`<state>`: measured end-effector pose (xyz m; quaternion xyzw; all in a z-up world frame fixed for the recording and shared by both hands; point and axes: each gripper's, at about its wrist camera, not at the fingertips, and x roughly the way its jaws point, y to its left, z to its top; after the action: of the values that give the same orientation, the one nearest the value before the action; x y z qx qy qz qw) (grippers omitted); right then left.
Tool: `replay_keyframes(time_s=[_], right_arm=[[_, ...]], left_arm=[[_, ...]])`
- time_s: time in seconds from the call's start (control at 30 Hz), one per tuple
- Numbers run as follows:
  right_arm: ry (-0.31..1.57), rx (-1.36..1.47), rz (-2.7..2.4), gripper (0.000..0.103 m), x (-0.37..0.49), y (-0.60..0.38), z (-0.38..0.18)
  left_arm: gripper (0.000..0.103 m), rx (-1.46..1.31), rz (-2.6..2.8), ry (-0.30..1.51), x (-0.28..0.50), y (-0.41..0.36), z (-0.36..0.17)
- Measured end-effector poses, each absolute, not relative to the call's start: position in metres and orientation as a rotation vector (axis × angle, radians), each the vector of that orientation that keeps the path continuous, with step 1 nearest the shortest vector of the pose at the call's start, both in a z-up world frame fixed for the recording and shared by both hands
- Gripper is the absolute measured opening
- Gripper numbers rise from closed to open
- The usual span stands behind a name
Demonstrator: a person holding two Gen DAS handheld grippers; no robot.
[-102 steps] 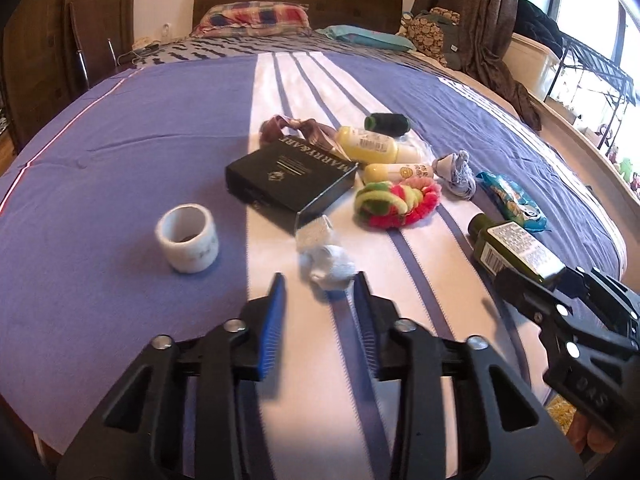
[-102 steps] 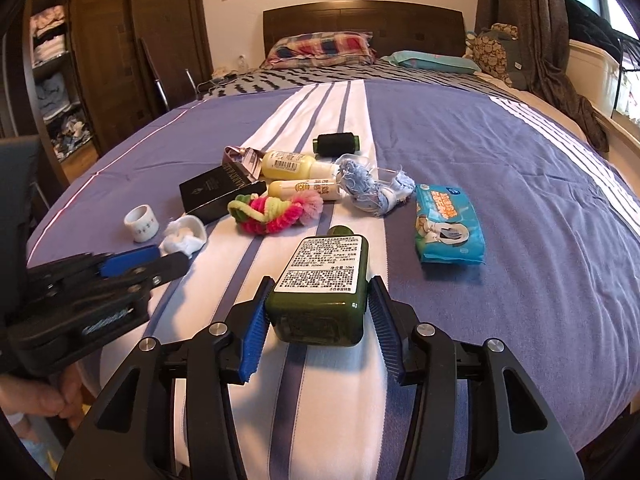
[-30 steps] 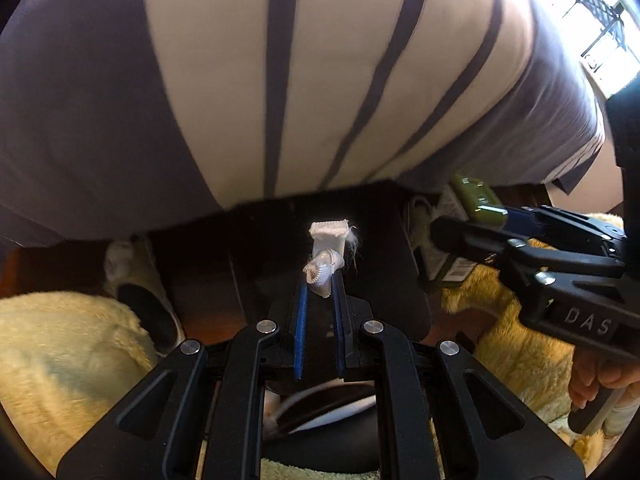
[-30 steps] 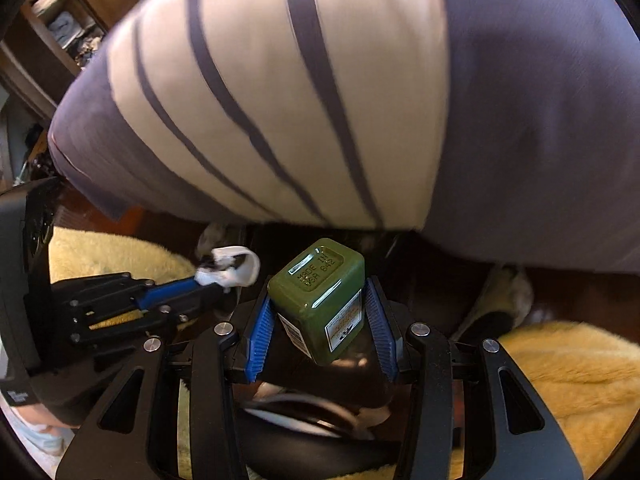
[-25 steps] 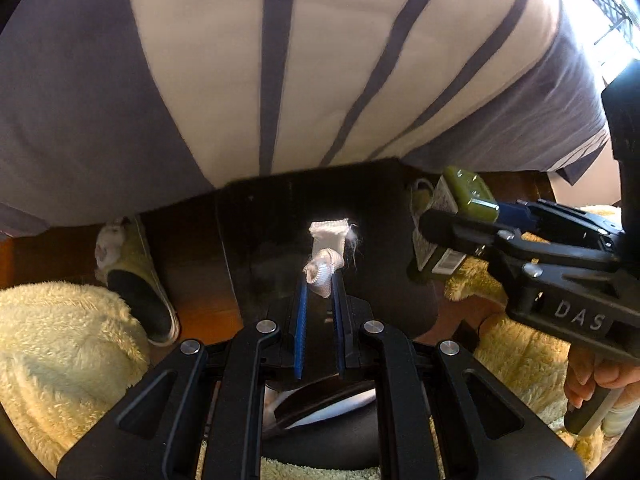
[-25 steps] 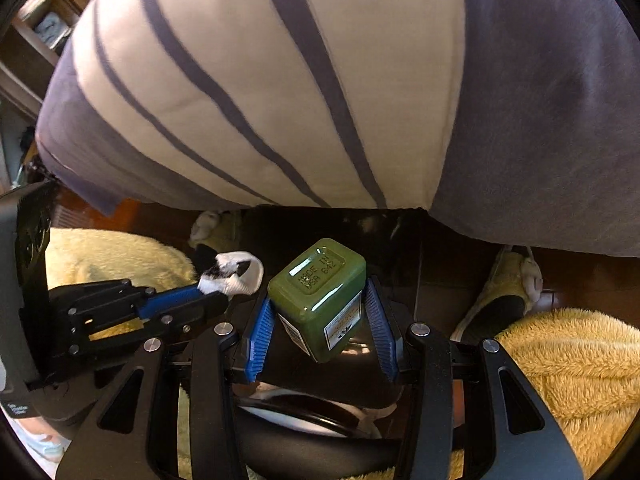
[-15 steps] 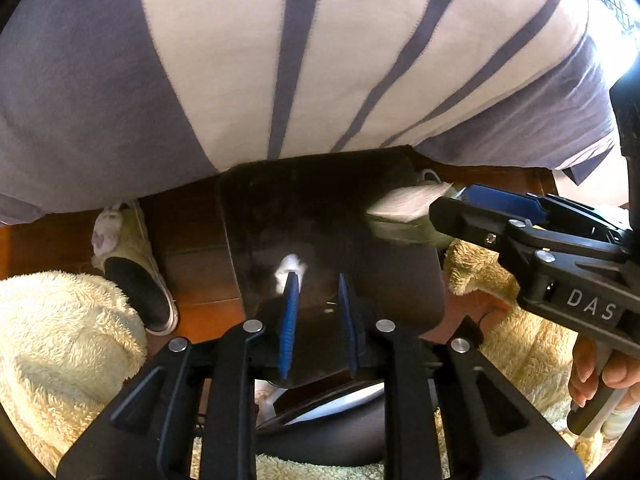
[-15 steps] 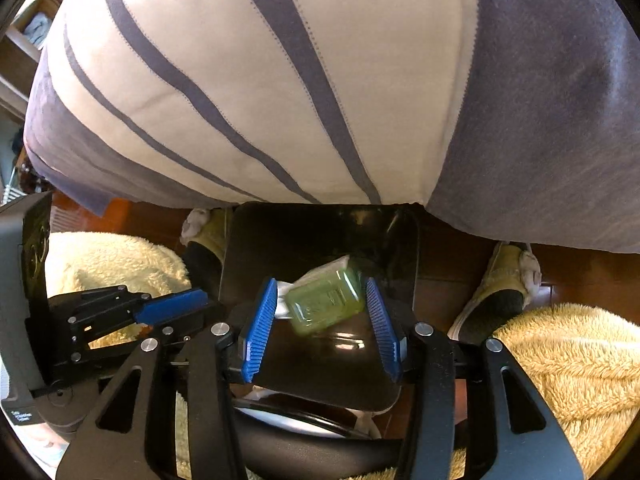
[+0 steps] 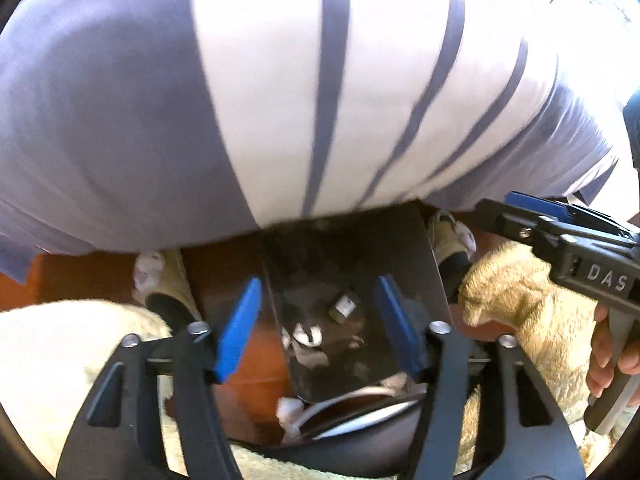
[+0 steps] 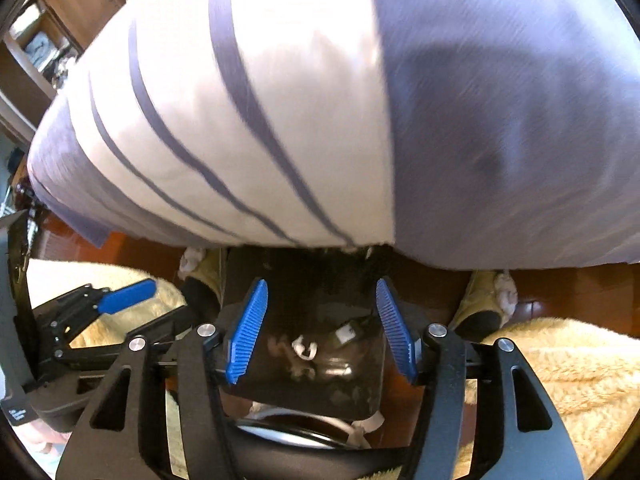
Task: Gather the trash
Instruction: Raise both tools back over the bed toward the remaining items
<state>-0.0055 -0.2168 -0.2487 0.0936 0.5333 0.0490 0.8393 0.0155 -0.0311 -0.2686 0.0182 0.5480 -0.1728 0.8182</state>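
A black trash bin point(image 9: 404, 264) stands on the floor against the foot of the bed; it also shows in the right wrist view point(image 10: 280, 276). Inside it lie the green bottle point(image 9: 343, 305) and the white crumpled tissue point(image 9: 306, 334), both also seen from the right wrist: the bottle point(image 10: 351, 332), the tissue point(image 10: 304, 349). My left gripper point(image 9: 318, 326) is open and empty above the bin. My right gripper point(image 10: 320, 330) is open and empty above the bin too. Each gripper shows in the other's view, the right one point(image 9: 532, 216), the left one point(image 10: 128, 292).
The purple and white striped bedspread point(image 9: 280, 100) hangs over the bed edge above the bin. A slipper point(image 9: 164, 292) lies left of the bin and another point(image 9: 452, 240) right of it. Yellow fluffy fabric point(image 10: 560, 368) fills the lower corners. The floor point(image 9: 100, 276) is reddish wood.
Both grippers opened over the bin. The tissue left my left gripper and the green bottle left my right gripper; both now lie in the bin.
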Motion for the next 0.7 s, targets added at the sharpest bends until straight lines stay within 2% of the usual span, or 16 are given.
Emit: replay_keyframes(time_s=[0.13,0.4,0.5,0.7], right_arm=[[1.028,0.174,0.071,0.061,-0.010,-0.227,-0.212],[0.874,0.145,0.037,0.073,-0.013,-0.244,-0.150],[0.827,0.132,0.013,0.077,-0.009,-0.252,-0.133],[0.758,0.116,-0.036,0.078,0.012,-0.265,-0.105]], left_arm=[[0.075,0.042,-0.343,1.076,0.014,-0.022,-0.240],[0.086,0.039,-0.317,0.954,0.017,-0.009,-0.187],[0.087,0.052,-0.296,0.909,0.021,-0.006,-0.166],[0.087,0.081,-0.258,0.839,0.049,0.003,-0.131]])
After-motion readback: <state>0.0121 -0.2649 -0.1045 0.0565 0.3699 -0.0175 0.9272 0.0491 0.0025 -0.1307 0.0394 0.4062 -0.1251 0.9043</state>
